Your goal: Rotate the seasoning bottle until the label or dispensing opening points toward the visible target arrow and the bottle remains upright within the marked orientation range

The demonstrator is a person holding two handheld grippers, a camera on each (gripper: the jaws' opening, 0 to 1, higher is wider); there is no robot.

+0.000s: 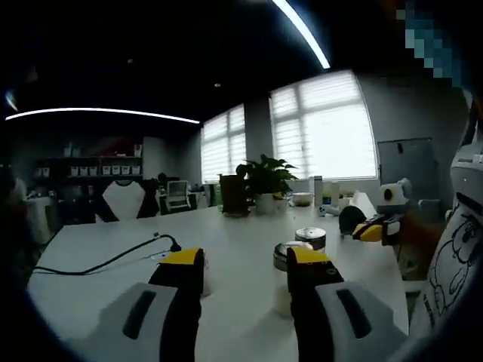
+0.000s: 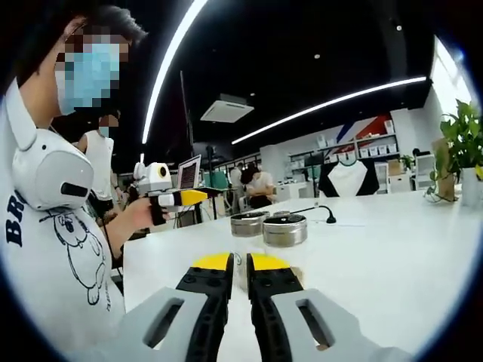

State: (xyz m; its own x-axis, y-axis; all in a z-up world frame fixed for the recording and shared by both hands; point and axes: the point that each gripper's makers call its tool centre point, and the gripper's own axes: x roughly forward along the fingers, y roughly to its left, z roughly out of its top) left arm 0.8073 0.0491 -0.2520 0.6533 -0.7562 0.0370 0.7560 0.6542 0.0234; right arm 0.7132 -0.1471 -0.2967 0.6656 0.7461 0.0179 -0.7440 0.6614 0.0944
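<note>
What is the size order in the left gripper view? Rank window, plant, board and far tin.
1. window
2. plant and board: these look alike, so not ranked
3. far tin
Distance from the camera skews all of these.

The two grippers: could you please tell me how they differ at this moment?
The left gripper has its fingers spread wide; the right gripper has them nearly touching. The left gripper faces the windows; the right gripper faces the shelves. Both have black fingers with yellow tips.
</note>
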